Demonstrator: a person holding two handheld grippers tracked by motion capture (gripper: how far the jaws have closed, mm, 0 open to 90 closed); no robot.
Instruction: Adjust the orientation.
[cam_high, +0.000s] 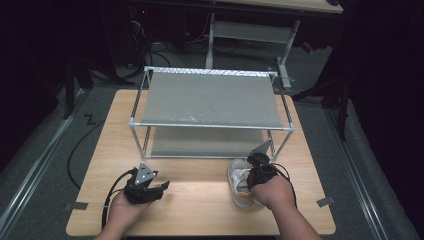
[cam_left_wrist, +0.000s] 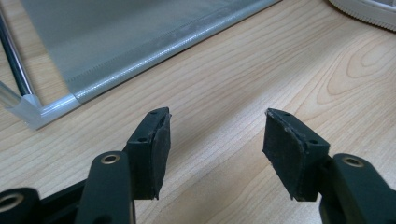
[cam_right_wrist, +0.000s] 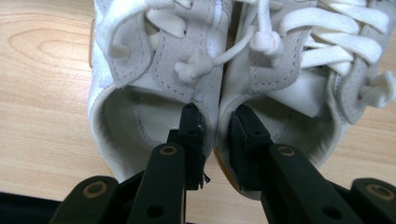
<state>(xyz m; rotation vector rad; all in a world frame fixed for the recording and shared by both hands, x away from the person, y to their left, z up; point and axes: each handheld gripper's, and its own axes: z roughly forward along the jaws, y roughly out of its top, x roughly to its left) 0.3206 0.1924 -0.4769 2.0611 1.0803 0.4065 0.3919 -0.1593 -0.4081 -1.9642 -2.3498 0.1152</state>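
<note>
A pair of white and grey lace-up sneakers (cam_high: 239, 181) stands side by side on the wooden table (cam_high: 200, 205), in front of the rack's right front leg. In the right gripper view one jaw sits inside the left shoe (cam_right_wrist: 135, 74) and the other inside the right shoe (cam_right_wrist: 308, 88). My right gripper (cam_right_wrist: 215, 114) is shut on their two touching inner collars; the hand (cam_high: 270, 190) covers the heels from above. My left gripper (cam_high: 164, 186) rests low at the front left, open, with bare wood between its pads (cam_left_wrist: 159, 140).
A two-level metal rack (cam_high: 210, 100) with grey shelves stands at the middle and back of the table; its lower shelf (cam_left_wrist: 116, 42) lies just ahead of the left gripper. Grey tape marks (cam_high: 76, 205) sit at the table's front corners. Dark floor and cables surround the table.
</note>
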